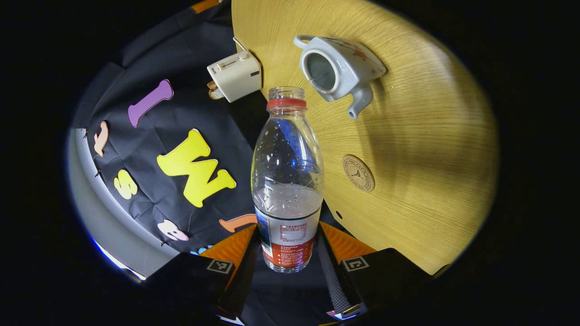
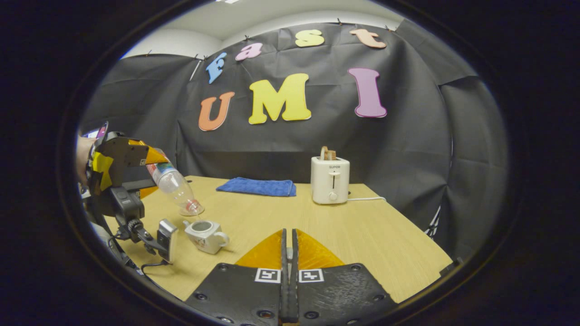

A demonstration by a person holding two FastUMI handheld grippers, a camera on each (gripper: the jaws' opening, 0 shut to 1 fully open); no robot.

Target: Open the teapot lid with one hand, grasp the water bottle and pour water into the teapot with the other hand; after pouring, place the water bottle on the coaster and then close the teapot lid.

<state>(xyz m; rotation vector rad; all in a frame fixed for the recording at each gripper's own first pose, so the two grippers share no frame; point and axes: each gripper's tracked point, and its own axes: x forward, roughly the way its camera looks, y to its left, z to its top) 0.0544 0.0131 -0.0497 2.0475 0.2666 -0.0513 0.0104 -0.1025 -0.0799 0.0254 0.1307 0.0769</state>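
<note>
Water bottle [image 1: 287, 181]: clear plastic, cap off, red ring at the neck, roughly a third full; held tipped with its mouth down just above the teapot's opening, as the right gripper view [image 2: 176, 185] shows.
Teapot [image 1: 337, 68]: white, small, lid off, opening bare; stands on the wooden table [image 1: 408, 158] near its left front part in the right gripper view [image 2: 206, 234]. Whether there is water inside I cannot tell.
Left gripper [image 1: 290, 253]: both fingers press the labelled lower part of the bottle, one on each side.
Right gripper [image 2: 288, 253]: fingers closed flat together with nothing between them, hanging above the table's near edge.
Coaster [image 1: 358, 172]: round, bare, on the table apart from the teapot.
Toaster [image 2: 330, 179]: white, at the back of the table, bread in its slot.
Blue cloth [image 2: 256, 186]: folded, lying left of the toaster.
</note>
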